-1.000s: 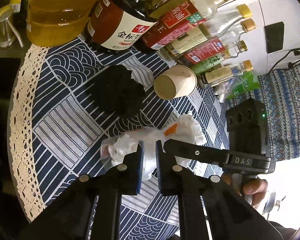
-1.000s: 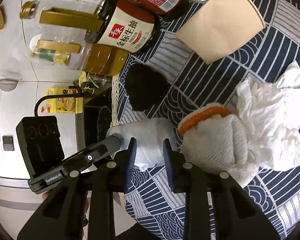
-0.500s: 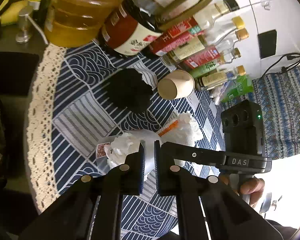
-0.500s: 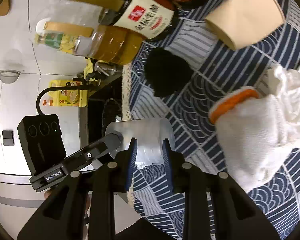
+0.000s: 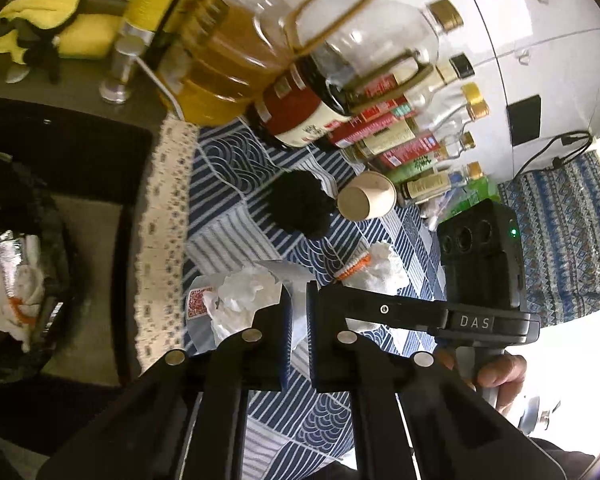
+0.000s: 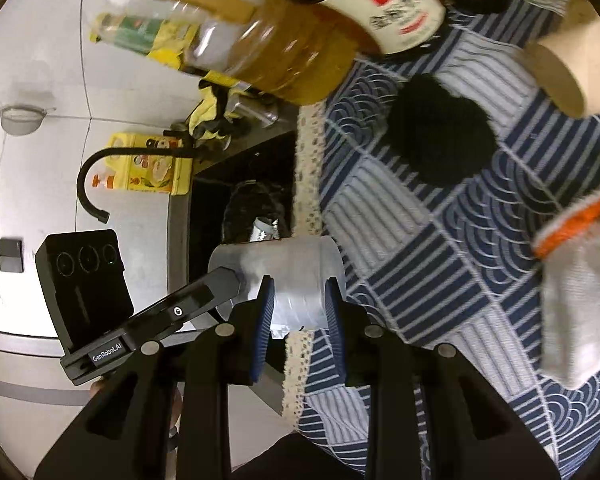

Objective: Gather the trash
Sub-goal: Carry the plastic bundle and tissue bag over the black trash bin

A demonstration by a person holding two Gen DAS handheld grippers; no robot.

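My left gripper (image 5: 298,320) and my right gripper (image 6: 300,312) are both shut on a clear plastic cup (image 6: 278,276) stuffed with white tissue (image 5: 242,292), held above the table's lace-edged left border. A black-lined trash bin (image 5: 16,280) with trash inside sits below to the left; it also shows in the right wrist view (image 6: 256,208). On the blue patterned tablecloth (image 5: 228,236) lie a white glove with an orange cuff (image 6: 576,300), crumpled tissue (image 5: 384,268), a black crumpled wad (image 5: 300,204) and a tipped paper cup (image 5: 366,200).
Large oil jugs (image 5: 228,72) and a soy sauce bottle (image 5: 300,120) stand at the back of the table, with a row of smaller bottles (image 5: 420,136) beside them. A sink and black faucet (image 6: 100,176) are on the left.
Both grippers have carried the plastic cup up and leftward, from the middle of the cloth to over the table's lace edge. The trash bin has come into view.
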